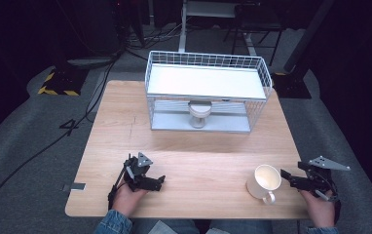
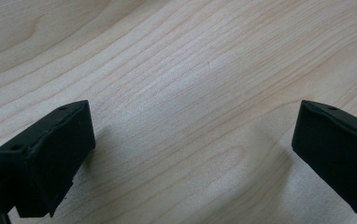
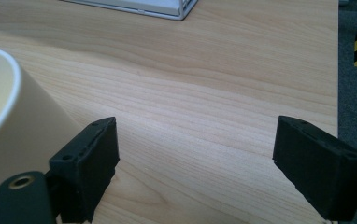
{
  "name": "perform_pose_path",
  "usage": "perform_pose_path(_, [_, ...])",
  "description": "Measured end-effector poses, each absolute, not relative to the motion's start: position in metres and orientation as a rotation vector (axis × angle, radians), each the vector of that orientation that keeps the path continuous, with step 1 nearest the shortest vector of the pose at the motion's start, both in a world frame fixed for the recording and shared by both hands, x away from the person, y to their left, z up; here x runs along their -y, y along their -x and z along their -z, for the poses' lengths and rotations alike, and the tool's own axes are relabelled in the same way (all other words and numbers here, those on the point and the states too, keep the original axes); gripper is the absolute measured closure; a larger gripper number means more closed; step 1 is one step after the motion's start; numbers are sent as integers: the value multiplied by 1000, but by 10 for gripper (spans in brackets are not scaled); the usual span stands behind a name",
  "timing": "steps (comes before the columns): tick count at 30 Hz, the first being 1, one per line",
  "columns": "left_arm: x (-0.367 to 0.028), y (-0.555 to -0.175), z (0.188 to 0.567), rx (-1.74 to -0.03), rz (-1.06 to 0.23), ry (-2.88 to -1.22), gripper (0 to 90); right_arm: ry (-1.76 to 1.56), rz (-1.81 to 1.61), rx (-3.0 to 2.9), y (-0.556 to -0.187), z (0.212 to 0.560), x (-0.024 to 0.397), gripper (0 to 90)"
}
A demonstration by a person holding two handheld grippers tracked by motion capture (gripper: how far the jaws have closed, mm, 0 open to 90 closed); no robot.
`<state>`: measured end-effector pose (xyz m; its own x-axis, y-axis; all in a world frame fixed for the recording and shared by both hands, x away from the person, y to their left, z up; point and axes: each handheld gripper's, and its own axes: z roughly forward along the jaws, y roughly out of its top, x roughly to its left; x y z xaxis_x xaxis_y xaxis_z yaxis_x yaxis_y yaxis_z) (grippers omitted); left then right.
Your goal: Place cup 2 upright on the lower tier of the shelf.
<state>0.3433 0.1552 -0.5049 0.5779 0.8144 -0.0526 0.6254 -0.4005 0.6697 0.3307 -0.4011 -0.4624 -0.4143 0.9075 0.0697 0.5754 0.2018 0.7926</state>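
Now, starting at the left, our left gripper (image 1: 160, 181) rests low on the wooden table (image 1: 194, 146), jaws spread wide with nothing but bare wood grain between them, well apart from anything it could knock. Moving across, the wire rack (image 1: 206, 90) stands at the far middle of the table with a small cup (image 1: 199, 113) tucked on its lower shelf, and that looks like a likely home for a second one. Further right, near the front edge, sits the cream mug (image 1: 265, 182), upright, handle toward us. Our right gripper (image 1: 285, 175) hangs just beside it, jaws apart and gripping nothing; in the right gripper view the mug (image 3: 13, 135) sits outside the left jaw, not between the two. That is our worry: closing from here would catch only air, or that left jaw could shove the wall and tip or skid the mug off the near edge. We would need to shift sideways first.
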Motion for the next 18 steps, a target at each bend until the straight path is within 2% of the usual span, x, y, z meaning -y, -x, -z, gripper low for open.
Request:
perform_pose_path(11, [-150,-343,505,-1125,-410,-2185,0,-1355,-1187,-2031,-316,438,397,147])
perform_pose_path(18, [-150,-343,505,-1124,-409,-2185,0,-1281,-1240,-2072,-305,427,377,138])
